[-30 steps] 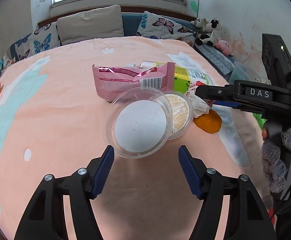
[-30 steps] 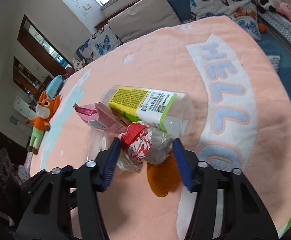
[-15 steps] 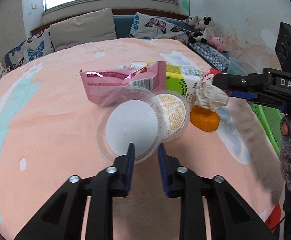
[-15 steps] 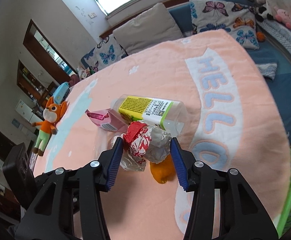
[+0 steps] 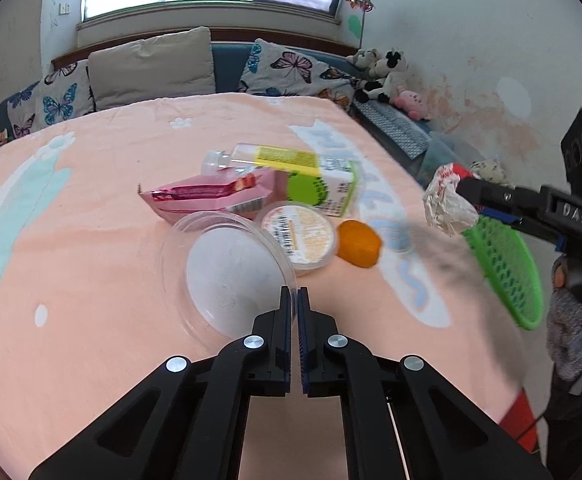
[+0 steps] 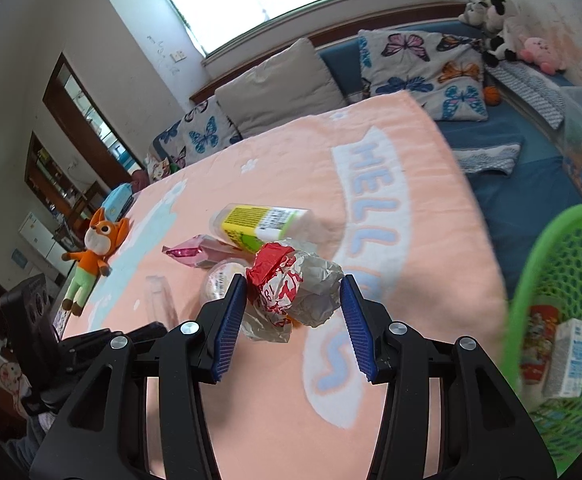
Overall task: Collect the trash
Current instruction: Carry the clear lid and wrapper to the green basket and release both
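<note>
My left gripper (image 5: pixel 294 300) is shut on the rim of a clear plastic lid (image 5: pixel 227 276) on the peach blanket. My right gripper (image 6: pixel 293 308) is shut on a crumpled red-and-white paper wrapper (image 6: pixel 295 290), held in the air; it also shows in the left wrist view (image 5: pixel 447 204). On the blanket lie a pink snack bag (image 5: pixel 211 196), a clear bottle with a yellow-green label (image 5: pixel 291 172), a round foil-lidded cup (image 5: pixel 299 236) and an orange peel (image 5: pixel 359 243). A green mesh basket (image 6: pixel 567 320) stands at the right, below the blanket's edge.
The basket holds a small white carton (image 6: pixel 569 360) and a red packet (image 6: pixel 539 340). An orange fox toy (image 6: pixel 95 252) sits at the blanket's left edge. Pillows (image 5: pixel 151 68) and plush toys (image 5: pixel 383 76) line the sofa behind.
My left gripper closed from wide open onto the clear lid's rim. My right gripper lifted the wrapper off the blanket and carried it right toward the green basket.
</note>
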